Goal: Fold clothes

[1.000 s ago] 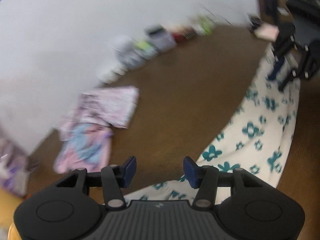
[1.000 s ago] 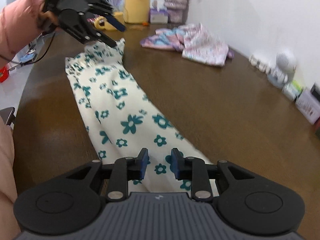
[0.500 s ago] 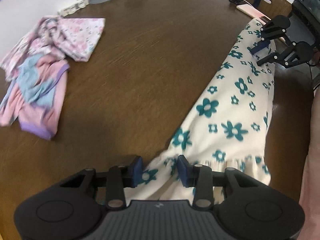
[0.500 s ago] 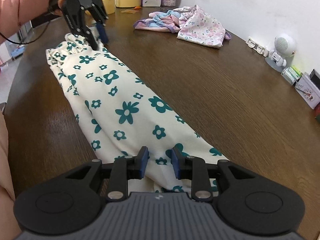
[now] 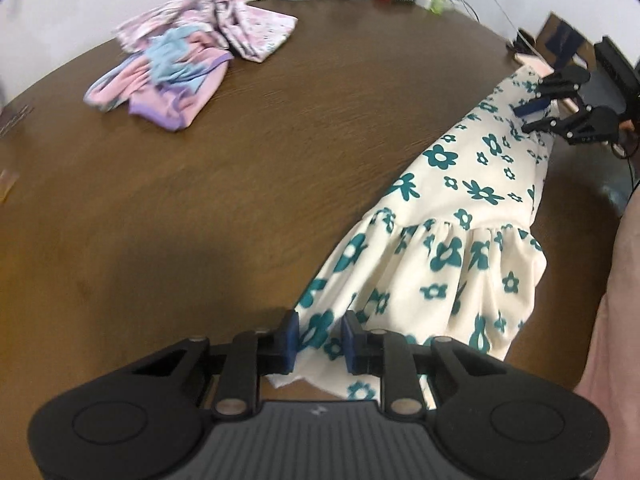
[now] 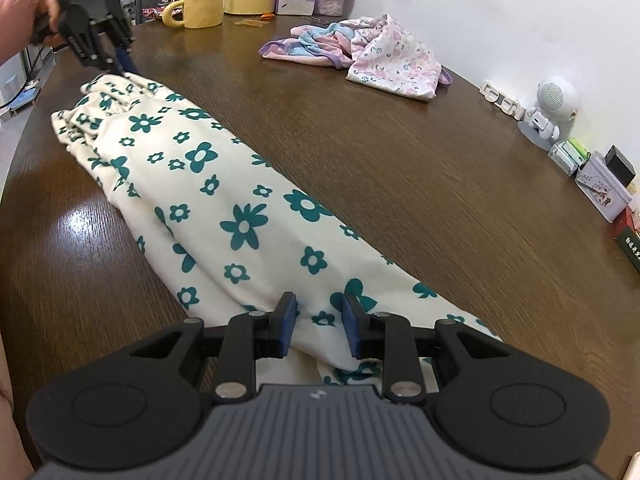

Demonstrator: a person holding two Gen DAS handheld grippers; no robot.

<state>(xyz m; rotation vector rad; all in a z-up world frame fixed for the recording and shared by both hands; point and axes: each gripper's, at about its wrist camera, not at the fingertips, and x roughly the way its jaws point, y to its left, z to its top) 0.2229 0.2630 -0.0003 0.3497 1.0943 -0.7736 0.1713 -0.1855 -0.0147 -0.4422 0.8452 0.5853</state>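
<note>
Inspecting tongs: left gripper [image 5: 319,338] has its jaws closing, with the ruffled hem of the floral garment [image 5: 460,216] between the blue pads; whether the pads press the cloth yet, I cannot tell.
Right tongs: right gripper [image 6: 319,322] stands over the plain end of the same garment, jaws narrow, cloth bunched between the pads; the grip appears made, judged from the fold rising there.
Garment location: lying long and narrow on the wooden table [image 5: 248,168], running from 6 o'clock toward 2 o'clock in the left wrist view, one gripper at each end.
Handling: judged light, thin and limp; it will sag and crease when lifted and has no stiffness. Not fragile. Cloth may slip from a shallow pinch.
Hold points: the hem corner at one end and the edge at the other; pinch through all layers.
Edges: the near table edge runs close along the garment's near side, by the person's sleeve [image 6: 16,16].
Open room: bare wood beyond the garment's far side.
Obstructions: the pile of pastel clothes [image 6: 360,50] at 1 o'clock in the right wrist view, well apart; yellow mug [image 6: 200,10] at 11 o'clock; small speaker figure [image 6: 550,110] and boxes along the wall.
</note>
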